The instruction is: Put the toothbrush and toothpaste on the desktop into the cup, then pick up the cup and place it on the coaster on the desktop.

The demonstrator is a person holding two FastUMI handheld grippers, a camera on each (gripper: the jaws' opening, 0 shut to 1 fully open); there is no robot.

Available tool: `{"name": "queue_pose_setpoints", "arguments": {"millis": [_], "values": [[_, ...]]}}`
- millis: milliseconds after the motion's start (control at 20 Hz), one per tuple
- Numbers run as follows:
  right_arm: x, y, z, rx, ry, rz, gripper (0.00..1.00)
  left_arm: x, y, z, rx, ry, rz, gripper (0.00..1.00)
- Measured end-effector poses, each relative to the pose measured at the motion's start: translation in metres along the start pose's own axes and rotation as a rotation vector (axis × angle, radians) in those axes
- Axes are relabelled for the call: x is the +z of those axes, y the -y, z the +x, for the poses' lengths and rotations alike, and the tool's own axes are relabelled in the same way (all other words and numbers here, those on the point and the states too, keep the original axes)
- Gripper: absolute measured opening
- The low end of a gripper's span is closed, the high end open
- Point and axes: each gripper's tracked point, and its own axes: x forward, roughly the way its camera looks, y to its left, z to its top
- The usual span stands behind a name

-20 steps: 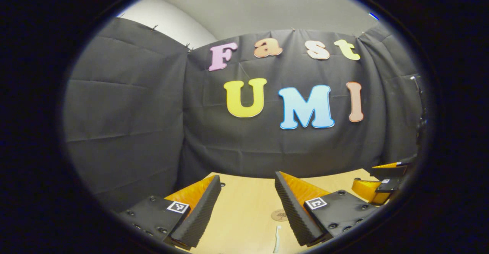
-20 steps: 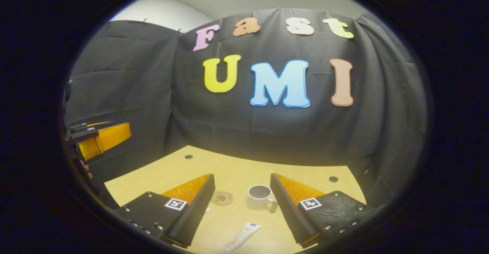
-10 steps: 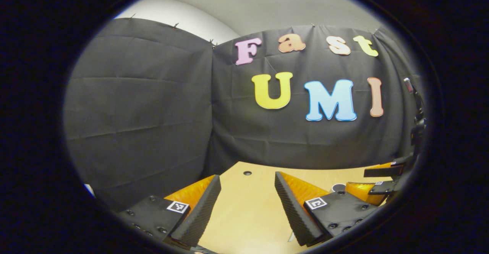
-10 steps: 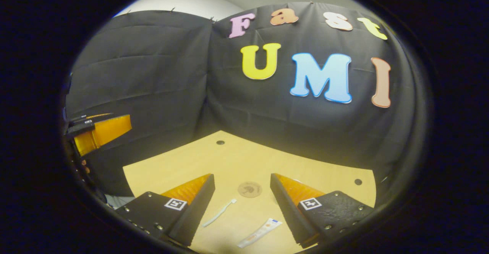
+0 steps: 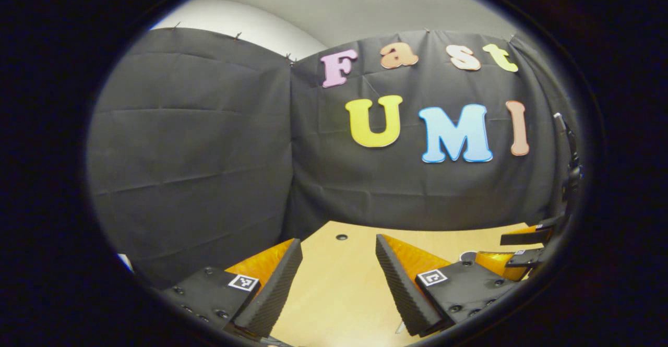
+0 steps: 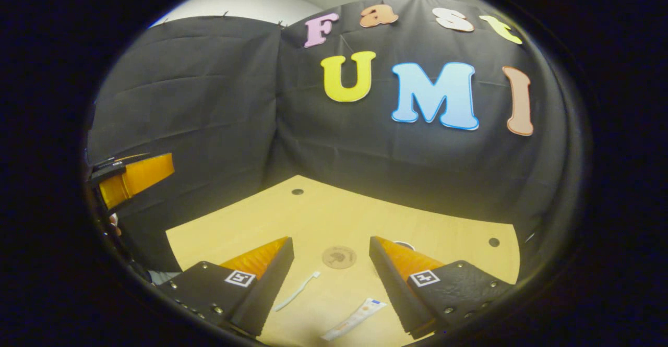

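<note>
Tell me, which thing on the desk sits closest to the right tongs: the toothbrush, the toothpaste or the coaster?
The toothpaste. It lies low between the right tongs, nearest the camera. The toothbrush is farther left, and the coaster sits beyond both.

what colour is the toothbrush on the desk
White, seen best in the right gripper view: toothbrush.

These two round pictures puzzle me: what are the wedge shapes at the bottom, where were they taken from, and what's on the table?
Each picture comes from a camera riding on a hand-held two-finger gripper. The wedges are that gripper's own fingers.

In the left gripper view, the left gripper is open and holds nothing; the other gripper shows at the right edge.

In the right gripper view, the right gripper is also open and empty. Ahead of it on the wooden desktop lie a white toothbrush, a toothpaste tube and a round coaster. The rim of the cup peeks from behind one finger. Nothing is picked up yet.
</note>
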Motion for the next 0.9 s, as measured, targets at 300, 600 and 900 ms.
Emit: {"name": "queue_pose_setpoints", "arguments": {"millis": [300,600,900], "values": [[0.01,0.025,-0.003,-0.103,0.052,0.019,0.92,0.001,0.035,0.035,-0.116,0.003,0.013,0.95],[-0.029,0.04,0.003,-0.184,-0.059,0.097,0.94,-0.059,0.06,0.06,-0.228,-0.179,0.079,0.95],[-0.119,0.068,0.007,-0.303,-0.336,0.215,0.92,-0.171,0.122,0.065,-0.416,-0.468,0.169,0.95]]}}
